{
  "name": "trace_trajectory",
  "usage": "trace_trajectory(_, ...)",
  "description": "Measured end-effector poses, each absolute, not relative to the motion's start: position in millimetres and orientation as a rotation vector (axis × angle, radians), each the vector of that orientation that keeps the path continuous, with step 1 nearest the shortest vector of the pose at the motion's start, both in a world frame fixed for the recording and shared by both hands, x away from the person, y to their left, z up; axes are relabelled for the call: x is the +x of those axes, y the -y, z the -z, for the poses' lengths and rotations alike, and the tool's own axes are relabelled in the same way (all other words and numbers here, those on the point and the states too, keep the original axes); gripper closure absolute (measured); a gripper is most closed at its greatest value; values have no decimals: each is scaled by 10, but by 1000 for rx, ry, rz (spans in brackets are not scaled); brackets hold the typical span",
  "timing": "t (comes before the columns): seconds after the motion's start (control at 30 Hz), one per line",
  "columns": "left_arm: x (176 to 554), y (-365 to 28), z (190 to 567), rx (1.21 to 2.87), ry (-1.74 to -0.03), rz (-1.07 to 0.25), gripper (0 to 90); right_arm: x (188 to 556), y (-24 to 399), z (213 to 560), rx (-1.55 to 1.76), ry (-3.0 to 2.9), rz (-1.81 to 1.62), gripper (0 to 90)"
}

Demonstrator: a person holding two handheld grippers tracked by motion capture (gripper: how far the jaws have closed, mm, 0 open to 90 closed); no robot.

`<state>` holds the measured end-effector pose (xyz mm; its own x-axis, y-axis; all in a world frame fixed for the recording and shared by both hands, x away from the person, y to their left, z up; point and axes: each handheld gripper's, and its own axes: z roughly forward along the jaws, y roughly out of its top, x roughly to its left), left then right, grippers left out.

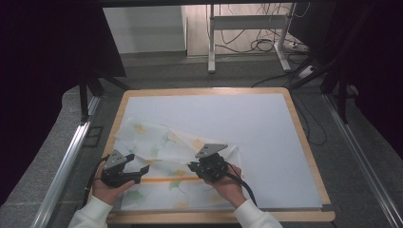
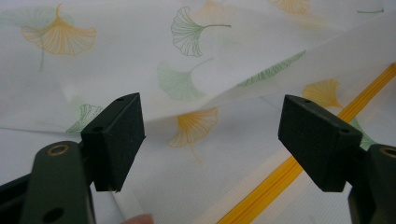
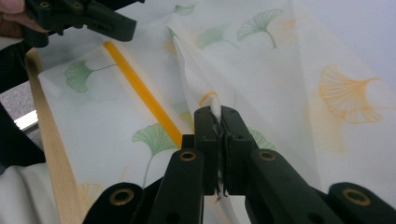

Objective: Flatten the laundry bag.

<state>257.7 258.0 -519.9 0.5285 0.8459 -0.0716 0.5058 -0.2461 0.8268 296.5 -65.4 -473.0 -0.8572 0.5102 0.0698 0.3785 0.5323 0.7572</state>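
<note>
A thin white cloth (image 1: 161,147) printed with orange and green ginkgo leaves and an orange stripe (image 1: 166,179) lies rumpled on the near left of the table. My right gripper (image 3: 217,114) is shut on a pinched fold of this cloth (image 3: 196,79) and holds it lifted off the surface; in the high view that right gripper (image 1: 196,167) sits near the cloth's middle. My left gripper (image 2: 210,135) stands open just above the cloth (image 2: 187,56), its pads (image 2: 116,140) wide apart with nothing pressed between them. In the high view the left gripper (image 1: 138,175) hovers at the cloth's left edge.
A pale blue-white mat (image 1: 247,133) covers the wooden table (image 1: 299,128). Metal rails (image 1: 66,161) run along both sides of the table. A desk frame with cables (image 1: 247,33) stands on the floor beyond the far edge.
</note>
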Motion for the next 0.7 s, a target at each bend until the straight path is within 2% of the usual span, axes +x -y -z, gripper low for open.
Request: trace_trajectory(0.7,2579,-2565,5213,1923,-1102,-508,229,3094,826,4678,824,-2522,-1245,857)
